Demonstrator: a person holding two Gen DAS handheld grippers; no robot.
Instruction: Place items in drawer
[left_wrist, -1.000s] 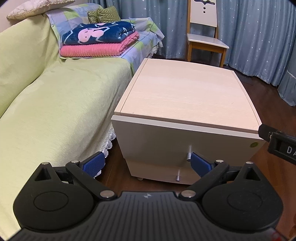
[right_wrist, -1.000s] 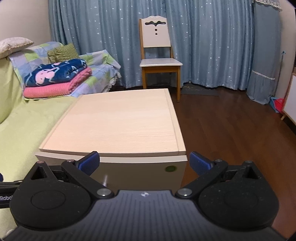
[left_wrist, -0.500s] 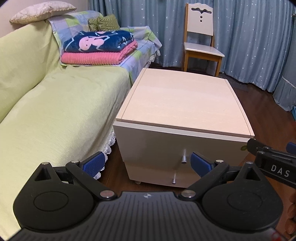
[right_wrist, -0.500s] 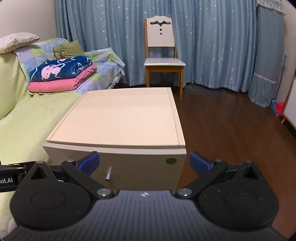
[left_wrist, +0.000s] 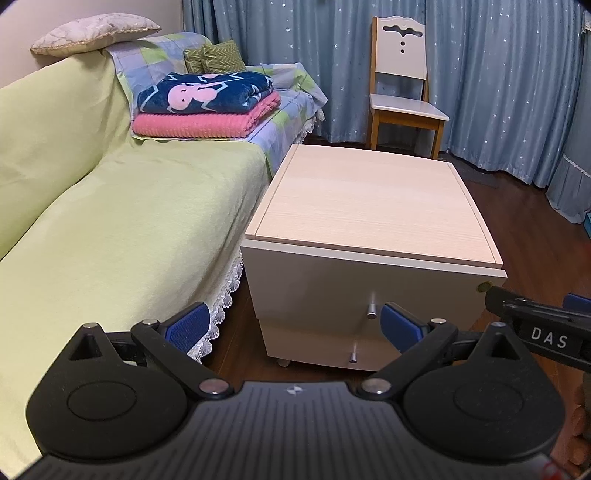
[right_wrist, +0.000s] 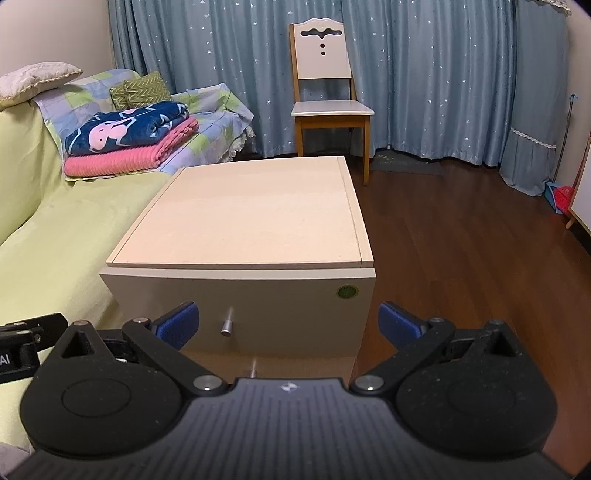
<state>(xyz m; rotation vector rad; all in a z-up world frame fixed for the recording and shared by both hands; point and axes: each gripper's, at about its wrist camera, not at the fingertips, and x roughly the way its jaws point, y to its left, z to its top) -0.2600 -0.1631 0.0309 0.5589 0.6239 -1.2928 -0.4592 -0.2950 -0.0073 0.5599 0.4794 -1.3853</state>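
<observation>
On the left we see the sofa (left_wrist: 110, 221) with its green cover, and on its far end the folded blankets (left_wrist: 207, 107), a blue one on a pink one. If these are the items for the drawer we cannot tell; no other loose item shows in either view.

Our left claw (left_wrist: 291, 325) is spread wide and holds nothing. It hangs in front of the cabinet (left_wrist: 369, 206), just left of the upper knob (left_wrist: 372, 309). The upper drawer (right_wrist: 258, 306) and the lower drawer (right_wrist: 277, 360) are both shut, so this scene fits two stages: items still waiting outside, or items already inside and the front pushed back.

Our right claw (right_wrist: 288, 325) is also wide and empty, with the upper knob between its fingers (a little toward the left one).

What can go wrong from here: the knob is small, smooth and round, so a claw that closes off its centre may slide off it. The cabinet seems to stand on small feet (left_wrist: 283, 362) on a polished floor (right_wrist: 461, 240), so a hard pull may drag the whole cabinet. The two claws are near each other in front, so they may knock together.

On the right, the chair (right_wrist: 328, 103) and the curtains (right_wrist: 443, 74) stand well apart and block nothing. The sofa's lace edge (left_wrist: 225, 291) hangs just beside the cabinet's left side.
</observation>
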